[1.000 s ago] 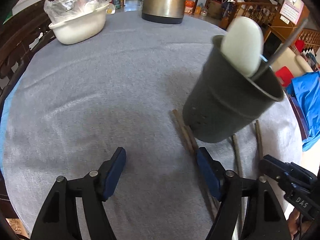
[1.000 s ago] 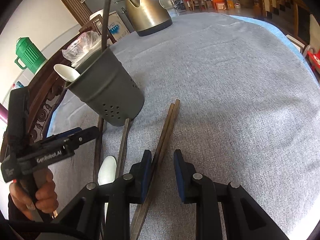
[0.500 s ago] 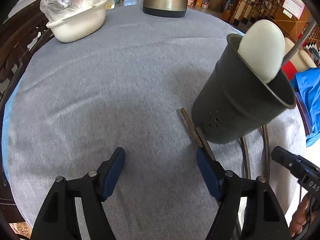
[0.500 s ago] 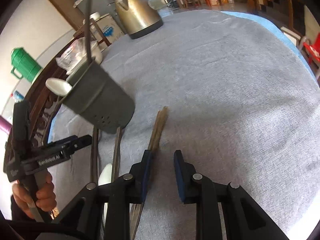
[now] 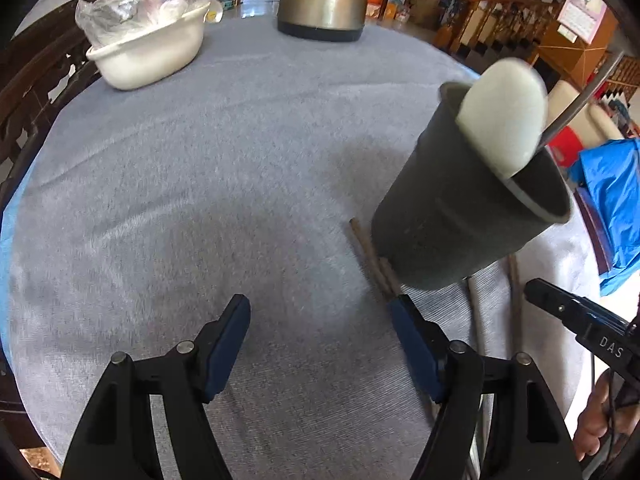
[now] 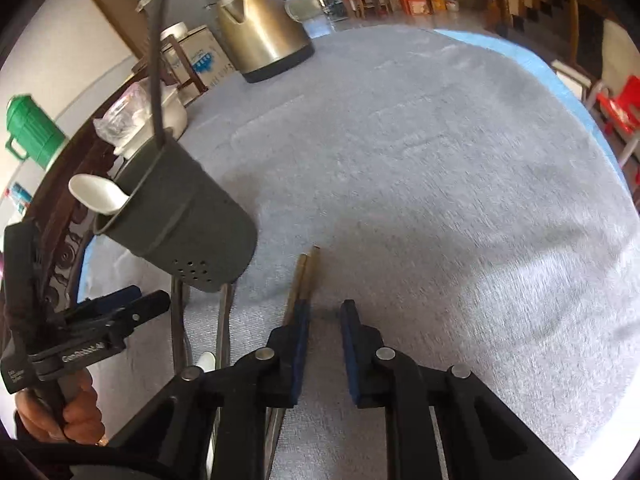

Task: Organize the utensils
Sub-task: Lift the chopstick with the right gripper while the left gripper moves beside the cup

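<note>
A dark grey utensil holder [image 5: 460, 216] [image 6: 180, 224] stands on the grey tablecloth, with a white spoon [image 5: 504, 120] [image 6: 96, 196] and a thin metal handle sticking out. A pair of brown chopsticks [image 6: 306, 276] [image 5: 372, 256] lies beside its base. My right gripper [image 6: 325, 316] hovers over the near end of the chopsticks, which pass under its left finger. Its jaws are closing with only cloth between them. My left gripper [image 5: 320, 320] stands open above bare cloth, left of the holder.
Two dark handles [image 6: 178, 320] and a second white spoon [image 6: 206, 360] lie near the holder's base. A brass-coloured kettle [image 5: 324, 0] and a white bowl [image 5: 148, 52] with a plastic bag stand at the far edge. A green jug [image 6: 32, 132] sits beyond the table.
The right jaws have drawn a little closer together. Both views have shifted slightly, and the holder and chopsticks lie where they were.
</note>
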A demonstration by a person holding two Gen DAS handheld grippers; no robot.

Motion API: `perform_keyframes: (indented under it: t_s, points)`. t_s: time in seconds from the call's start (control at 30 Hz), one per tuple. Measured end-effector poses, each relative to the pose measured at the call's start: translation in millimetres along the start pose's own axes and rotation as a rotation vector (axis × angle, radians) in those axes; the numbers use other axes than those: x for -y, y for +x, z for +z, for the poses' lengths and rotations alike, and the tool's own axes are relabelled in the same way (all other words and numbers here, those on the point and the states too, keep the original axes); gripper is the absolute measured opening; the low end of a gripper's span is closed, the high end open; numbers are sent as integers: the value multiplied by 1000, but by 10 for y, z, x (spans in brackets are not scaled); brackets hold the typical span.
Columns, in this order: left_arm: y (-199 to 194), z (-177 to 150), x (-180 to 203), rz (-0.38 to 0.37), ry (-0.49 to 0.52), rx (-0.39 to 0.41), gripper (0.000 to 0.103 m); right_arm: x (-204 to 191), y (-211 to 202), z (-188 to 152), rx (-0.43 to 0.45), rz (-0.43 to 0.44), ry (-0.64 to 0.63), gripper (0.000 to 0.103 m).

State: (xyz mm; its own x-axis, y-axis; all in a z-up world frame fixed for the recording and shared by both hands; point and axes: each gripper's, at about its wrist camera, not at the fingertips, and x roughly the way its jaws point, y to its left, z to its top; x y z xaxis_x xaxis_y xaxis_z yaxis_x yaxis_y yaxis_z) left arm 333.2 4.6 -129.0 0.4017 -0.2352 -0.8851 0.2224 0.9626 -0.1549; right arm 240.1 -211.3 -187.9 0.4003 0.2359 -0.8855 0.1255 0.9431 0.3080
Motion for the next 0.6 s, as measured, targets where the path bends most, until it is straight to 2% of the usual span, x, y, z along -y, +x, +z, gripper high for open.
perform_keyframes:
  t_s: [0.1, 0.2, 0.3, 0.47, 0.6]
  points:
    - [-21, 23, 76, -17, 27, 15, 74, 24, -34, 20, 19, 26, 21, 18]
    - [81, 23, 118, -2, 43, -9, 74, -23, 1, 50, 10, 61, 17, 18]
    - [104, -6, 77, -21, 25, -16, 75, -75, 3, 27, 16, 20, -22, 17]
    - [103, 0, -30, -1, 23, -26, 76, -62, -16, 21, 21, -57, -51, 17]
    - [69, -6, -95, 5, 19, -23, 76, -37, 6, 56, 18, -24, -14, 17]
